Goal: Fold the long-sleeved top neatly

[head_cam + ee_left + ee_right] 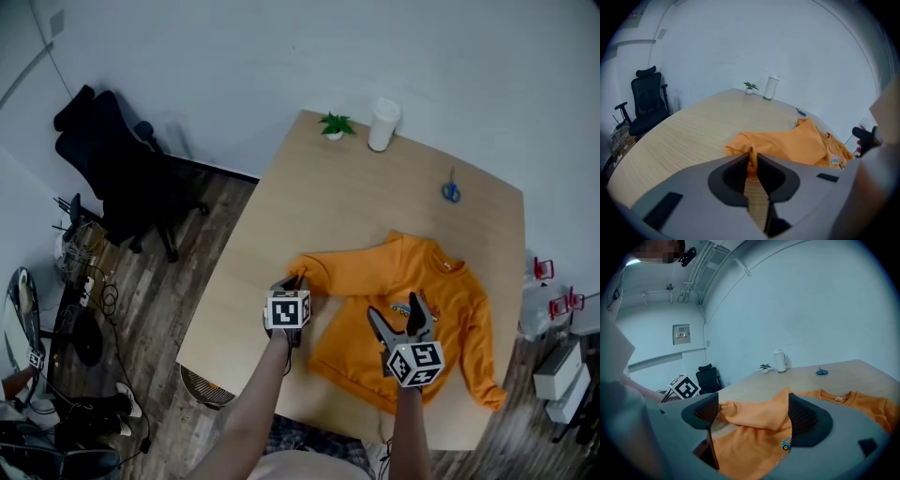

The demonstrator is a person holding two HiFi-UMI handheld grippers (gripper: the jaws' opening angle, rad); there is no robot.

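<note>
Currently the orange long-sleeved top [412, 309] lies on the worktop's [375, 206] near right, its left sleeve [323, 272] pinched in the left tool [752, 161], the right tool [397, 314] spread over its body; that thin pinch could slip, skewing the fold.

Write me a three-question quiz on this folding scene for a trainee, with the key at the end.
1. True or false: the left gripper has its jaws shut on a fold of the orange top.
2. Which blue thing lies on the table beyond the top's collar? A scissors; B stapler; C pen.
3. Fill in: the right gripper hangs over the top with its jaws ____.
Key: 1 true; 2 A; 3 open.
</note>
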